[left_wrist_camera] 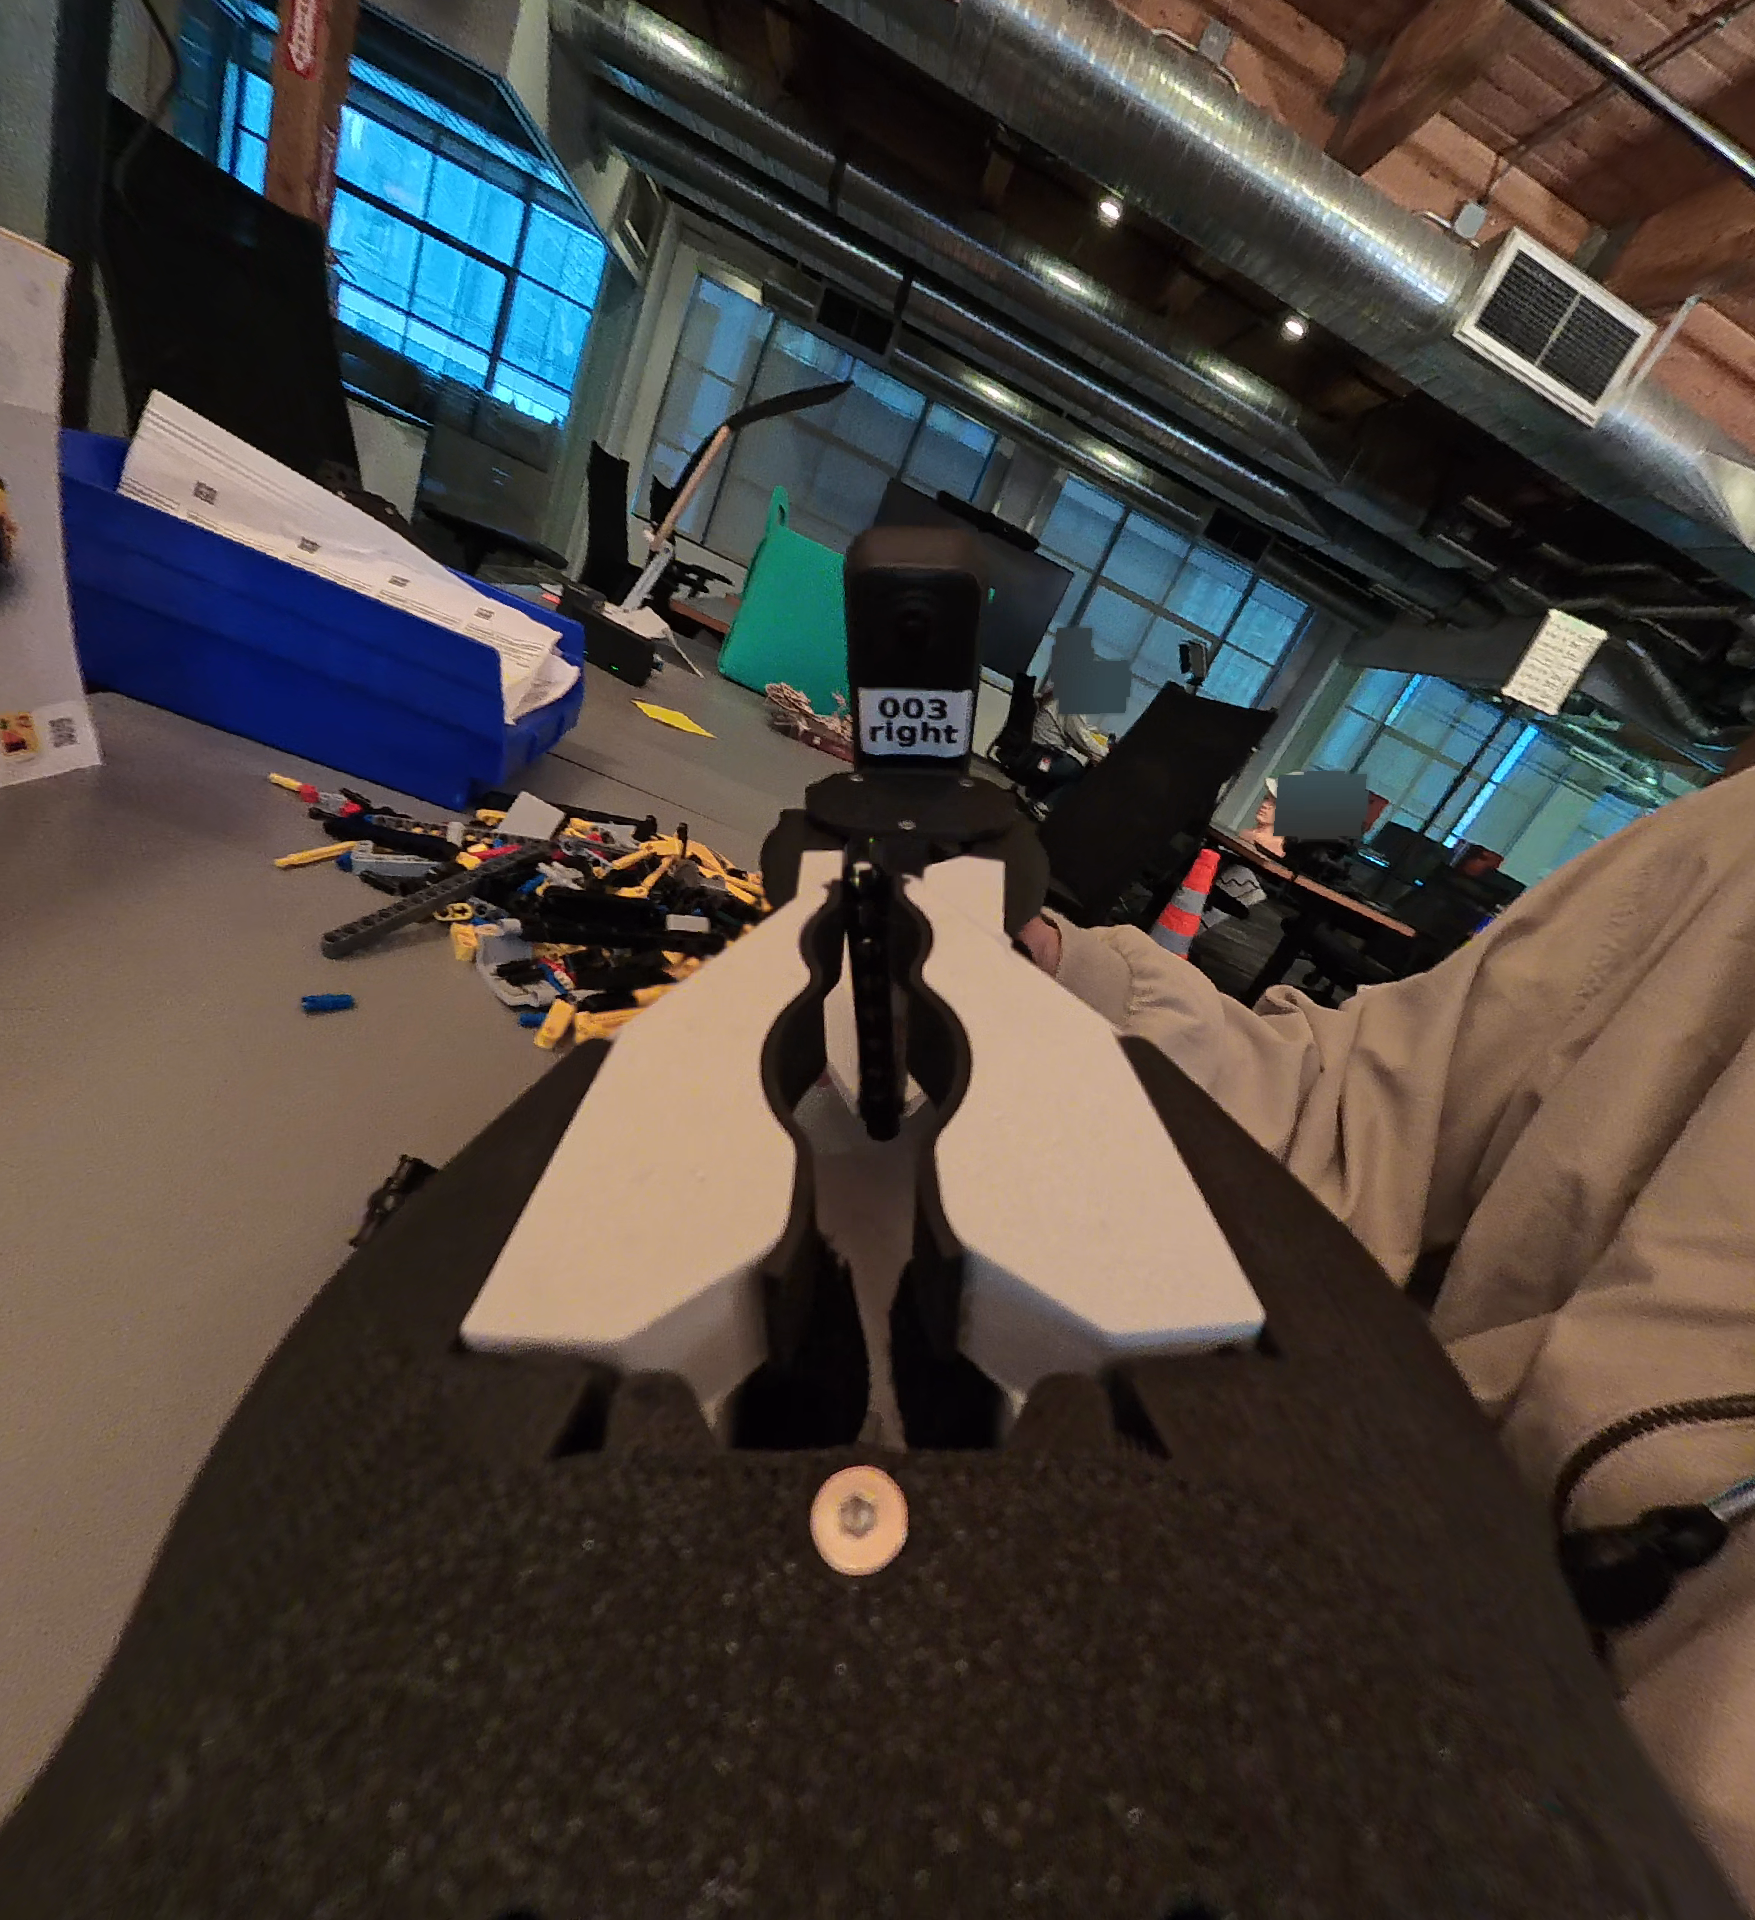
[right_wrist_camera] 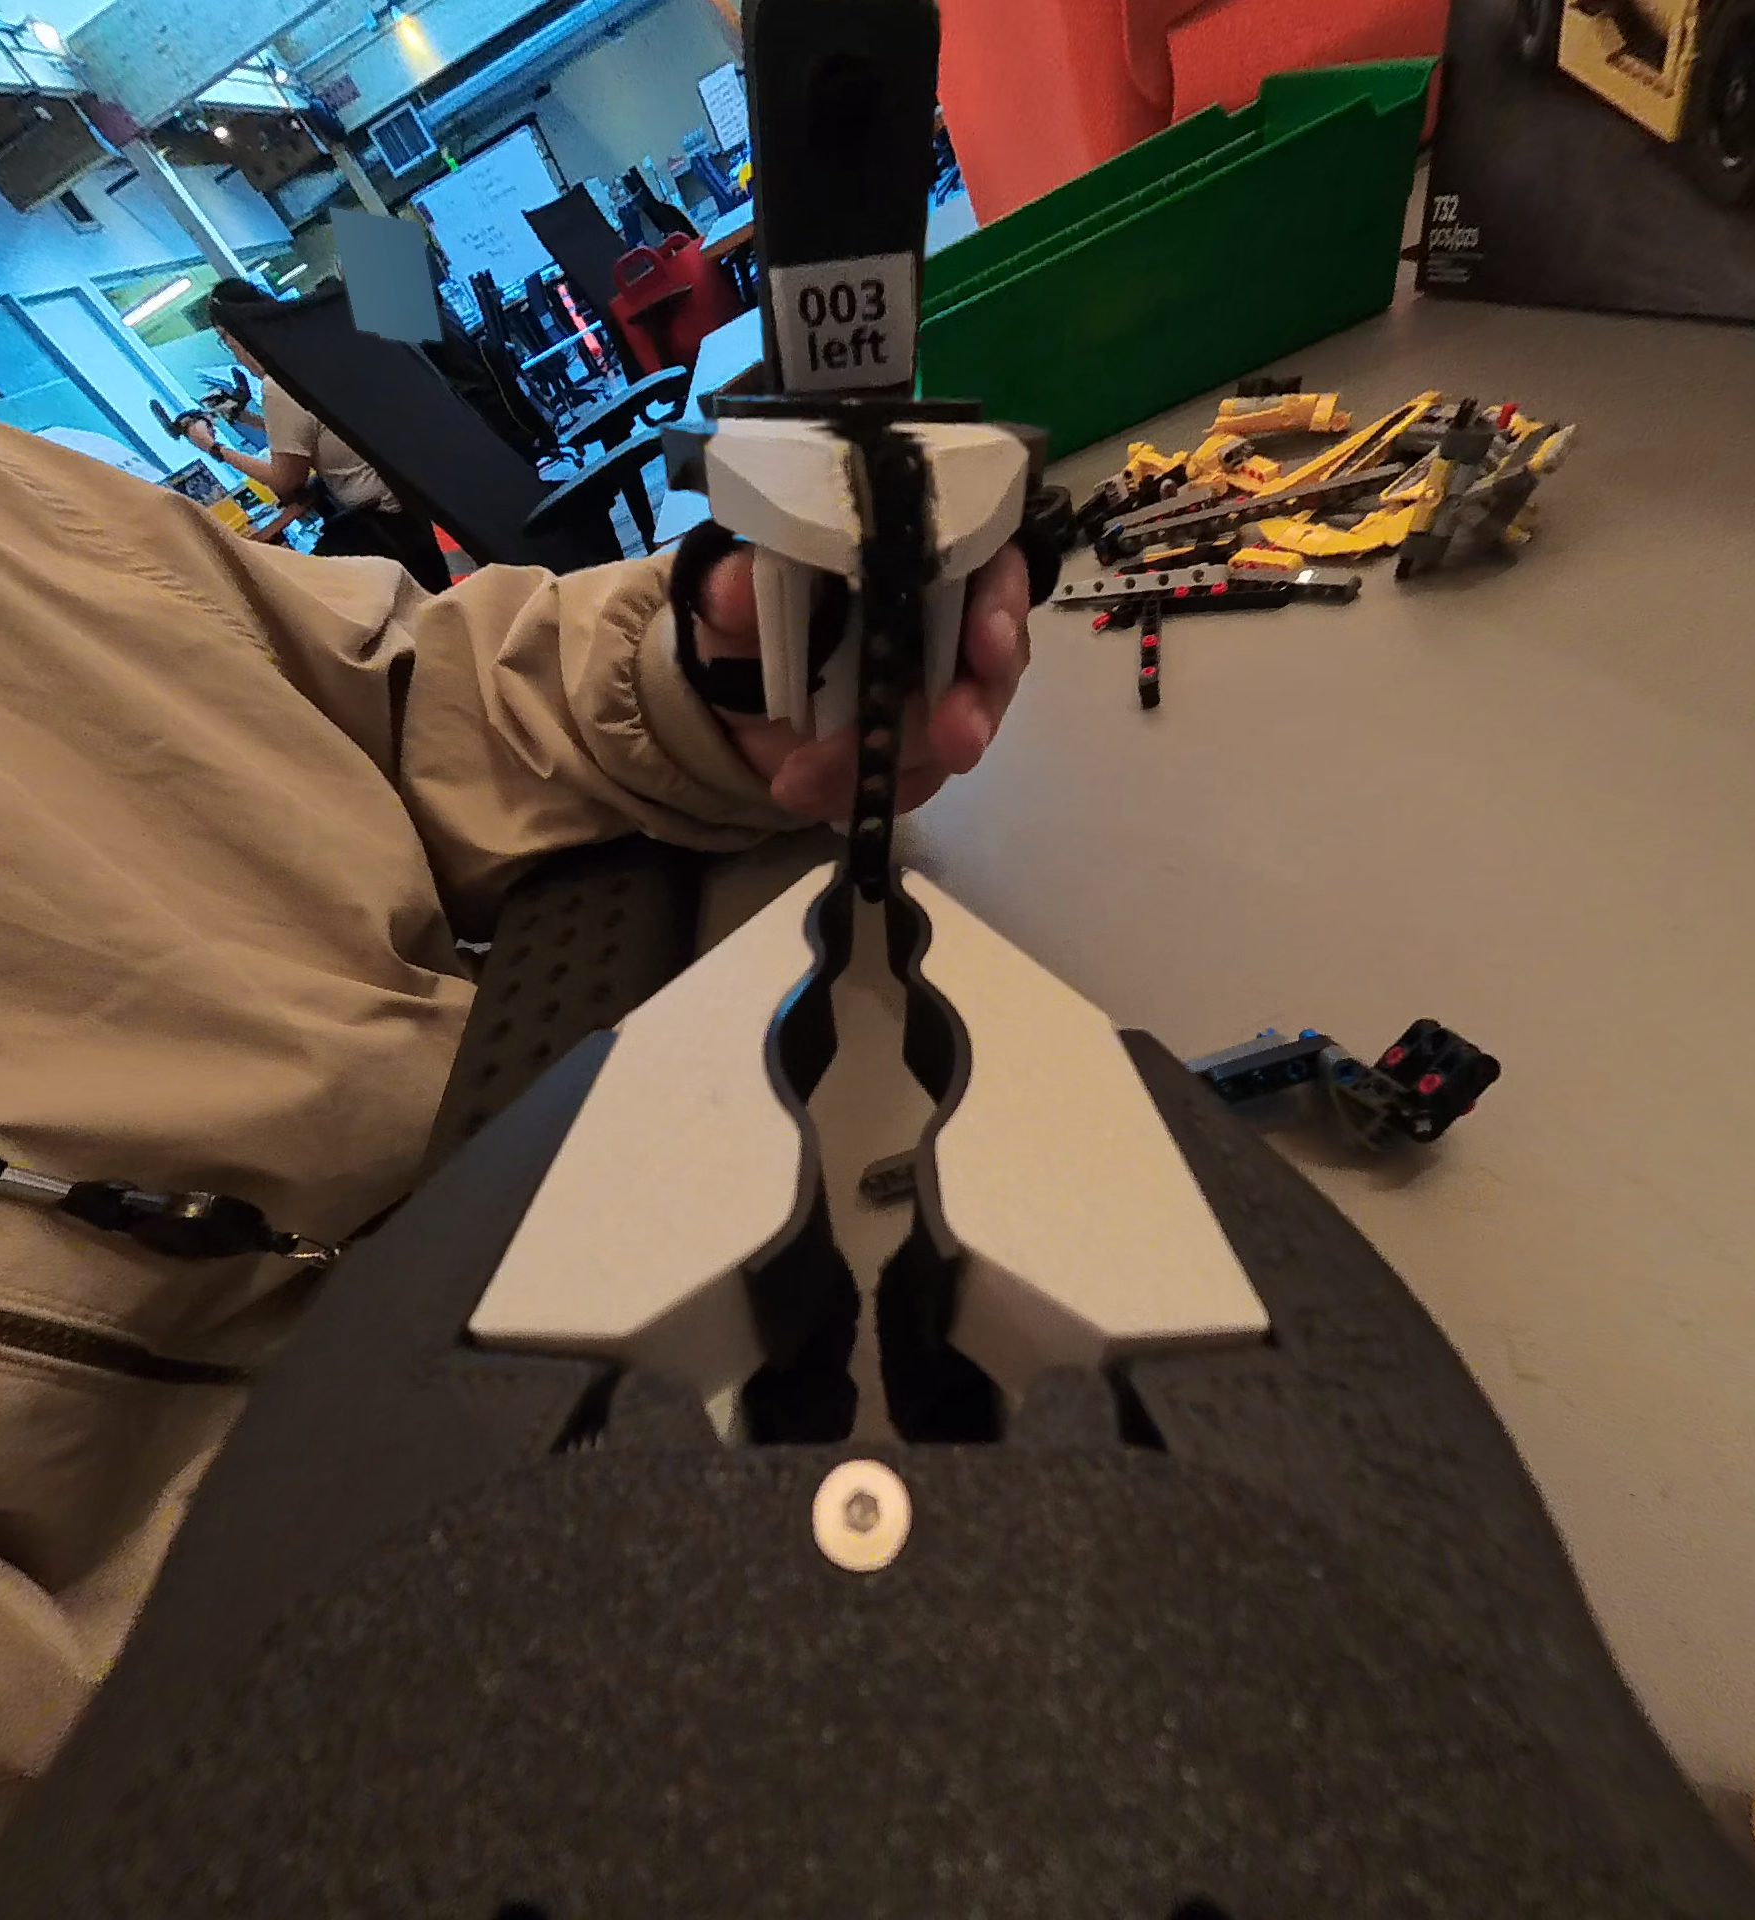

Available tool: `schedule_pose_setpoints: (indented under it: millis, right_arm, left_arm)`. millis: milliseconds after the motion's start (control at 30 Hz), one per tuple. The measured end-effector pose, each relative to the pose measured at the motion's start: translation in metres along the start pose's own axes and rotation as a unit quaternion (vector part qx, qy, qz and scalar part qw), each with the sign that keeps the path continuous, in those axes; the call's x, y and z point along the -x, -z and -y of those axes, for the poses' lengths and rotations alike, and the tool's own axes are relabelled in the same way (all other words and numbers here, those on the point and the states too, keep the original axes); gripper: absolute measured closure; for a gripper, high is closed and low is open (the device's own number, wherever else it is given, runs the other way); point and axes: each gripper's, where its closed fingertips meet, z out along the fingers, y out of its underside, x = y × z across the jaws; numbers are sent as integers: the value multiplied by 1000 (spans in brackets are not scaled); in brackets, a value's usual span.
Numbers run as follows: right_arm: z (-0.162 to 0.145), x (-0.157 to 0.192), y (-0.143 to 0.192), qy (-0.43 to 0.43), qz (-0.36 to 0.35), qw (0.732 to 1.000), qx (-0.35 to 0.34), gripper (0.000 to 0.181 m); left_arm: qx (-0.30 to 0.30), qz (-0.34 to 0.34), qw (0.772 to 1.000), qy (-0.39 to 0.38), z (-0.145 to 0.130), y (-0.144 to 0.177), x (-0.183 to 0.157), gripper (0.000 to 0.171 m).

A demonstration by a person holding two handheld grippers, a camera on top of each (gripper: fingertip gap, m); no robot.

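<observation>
Left gripper (left_wrist_camera: pixel 868 904) and right gripper (right_wrist_camera: pixel 868 883) face each other, each clamped on one end of the black beam (right_wrist_camera: pixel 878 665). Brick pile (left_wrist_camera: pixel 561 904) lies beyond.

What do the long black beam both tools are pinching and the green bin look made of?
Black beam: probably rigid moulded plastic, matte, with an even row of round holes along its length. Green bin: likely injection-moulded plastic, smooth and slightly glossy, with thin straight walls of uniform colour.

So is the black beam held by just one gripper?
No: in the right wrist view the black beam runs from the right gripper into the left gripper, both shut on it.
</observation>
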Motion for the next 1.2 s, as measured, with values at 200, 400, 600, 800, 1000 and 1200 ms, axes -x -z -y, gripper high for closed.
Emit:
schedule_pose_setpoints:
  millis: [200, 400, 600, 800, 1000, 1200]
  right_arm:
    - [14, 0, 9, -13, 10, 999, -42, 178]
    - [14, 5, 6, -32, 27, 998, -43, 177]
    - [17, 7, 7, -29, 27, 998, -51, 178]
    - [13, 6, 10, 11, 19, 999, -23, 178]
    - [33, -45, 128, -2, -110, 989, -101, 178]
    - [-62, -126, 248, -43, -427, 895, 122, 176]
  left_arm:
    - [40, -11, 999, -23, -16, -5, -5, 155]
    - [75, -18, 996, -32, -29, -12, -11, 165]
    - [71, -26, 997, -21, -26, -11, -14, 165]
    - [131, -20, 989, -67, -37, -6, -14, 164]
    - [125, 19, 989, -80, -28, 16, 6, 165]
    - [179, 109, 973, -92, -53, 5, 35, 165]
